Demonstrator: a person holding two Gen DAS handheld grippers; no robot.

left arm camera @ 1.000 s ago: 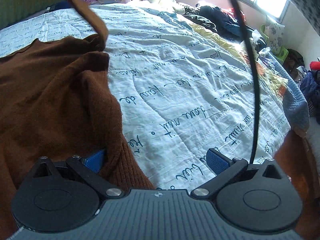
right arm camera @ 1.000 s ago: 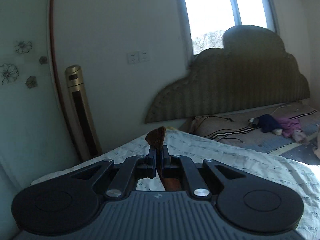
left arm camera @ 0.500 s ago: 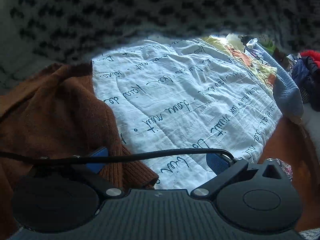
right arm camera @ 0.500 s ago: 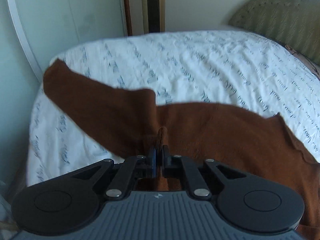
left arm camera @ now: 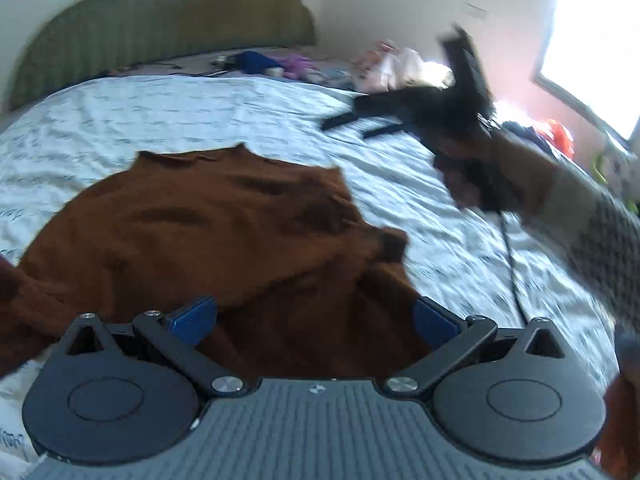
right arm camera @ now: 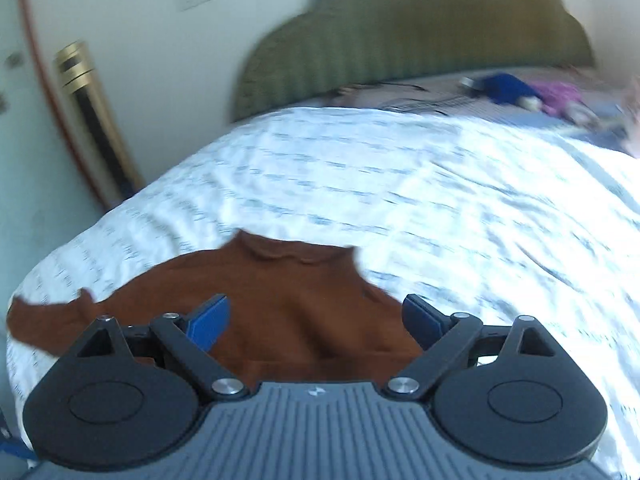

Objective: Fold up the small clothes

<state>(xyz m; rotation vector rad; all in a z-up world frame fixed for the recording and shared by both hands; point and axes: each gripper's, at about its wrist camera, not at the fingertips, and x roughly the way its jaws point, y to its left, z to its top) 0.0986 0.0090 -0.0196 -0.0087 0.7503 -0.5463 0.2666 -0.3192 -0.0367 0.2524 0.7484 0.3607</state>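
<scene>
Bed (right arm camera: 400,200) w/ white script-print quilt, green headboard (right arm camera: 400,32) behind, carries the brown sweater (left arm camera: 200,232), dropped flat from the right tool (right arm camera: 316,324), whose jaws are opening w/ nothing between, vs. clamped on cloth a sec. ago; left tool (left arm camera: 314,318) spread, empty; layout done, folding next.

Left tool (left arm camera: 314,318) gapes wide; right tool (right arm camera: 316,320) jaws opening, empty.

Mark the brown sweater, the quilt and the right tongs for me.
brown sweater (left arm camera: 208,232), left wrist view, middle of its body.
quilt (right arm camera: 400,184), right wrist view, bare printed top.
right tongs (right arm camera: 316,322), right wrist view, between its opening blue tips.
</scene>
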